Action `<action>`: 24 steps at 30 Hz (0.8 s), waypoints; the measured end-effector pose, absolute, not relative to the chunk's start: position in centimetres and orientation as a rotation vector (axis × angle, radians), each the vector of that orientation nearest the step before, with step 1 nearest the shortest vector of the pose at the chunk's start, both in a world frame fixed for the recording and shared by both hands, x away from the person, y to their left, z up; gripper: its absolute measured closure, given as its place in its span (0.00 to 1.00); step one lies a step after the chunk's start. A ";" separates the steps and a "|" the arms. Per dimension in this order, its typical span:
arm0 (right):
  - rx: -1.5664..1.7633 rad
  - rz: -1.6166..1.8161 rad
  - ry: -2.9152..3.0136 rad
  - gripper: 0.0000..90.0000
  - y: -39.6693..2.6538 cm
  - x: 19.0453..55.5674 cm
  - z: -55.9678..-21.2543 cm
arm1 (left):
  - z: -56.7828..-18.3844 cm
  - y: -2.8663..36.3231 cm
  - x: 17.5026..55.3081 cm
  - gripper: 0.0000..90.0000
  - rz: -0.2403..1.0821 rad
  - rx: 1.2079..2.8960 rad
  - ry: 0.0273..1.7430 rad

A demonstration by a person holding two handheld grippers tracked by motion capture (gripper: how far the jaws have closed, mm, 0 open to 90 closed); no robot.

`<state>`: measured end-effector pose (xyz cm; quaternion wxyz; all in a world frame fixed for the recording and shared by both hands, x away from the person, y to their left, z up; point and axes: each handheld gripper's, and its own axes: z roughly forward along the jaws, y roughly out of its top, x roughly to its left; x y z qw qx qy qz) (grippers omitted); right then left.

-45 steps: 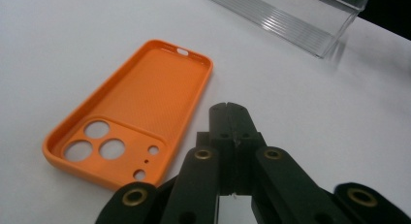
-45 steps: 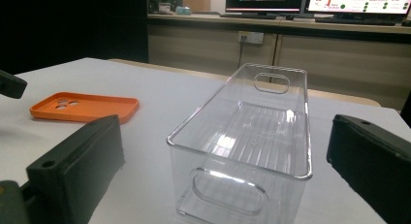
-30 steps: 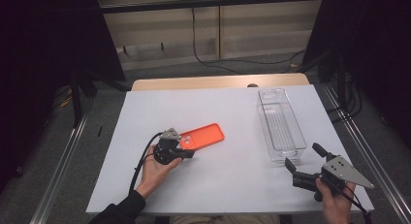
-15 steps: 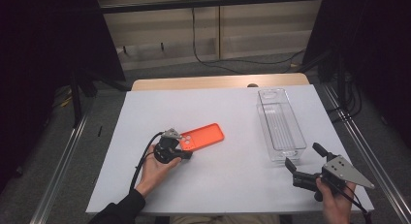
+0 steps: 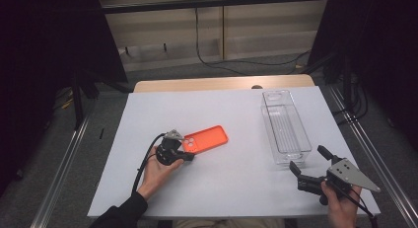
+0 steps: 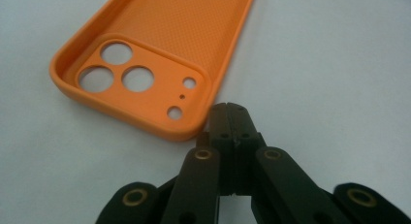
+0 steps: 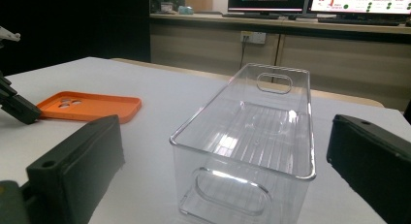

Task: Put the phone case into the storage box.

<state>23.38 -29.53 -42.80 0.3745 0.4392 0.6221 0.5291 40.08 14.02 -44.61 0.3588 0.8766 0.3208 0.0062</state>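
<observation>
An orange, soft-looking phone case with round camera cut-outs at one end lies open side up, flat on the white worktop, a little left of its middle, turned at a slant so that its camera end points toward the person's left hand. The left tongs rest low over the worktop just beside that camera-end corner; their two black jaws are pressed together with nothing between them, the tips right at the case's rim, though whether they touch it I cannot tell. In the high view the left hand grips the body of the tongs, a black cable trailing back along the sleeve. A clear, rectangular plastic bin with cut-out handles stands upright on the right half of the worktop, well apart from the case, empty inside. The right tongs are held near the worktop's front right corner, just short of the bin's near end, jaws spread wide and holding nothing.
</observation>
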 end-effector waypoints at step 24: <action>1.120 1.349 1.600 0.00 -29.6 23.4 -42.9 | -44.5 14.7 40.9 1.00 0.024 2.260 0.864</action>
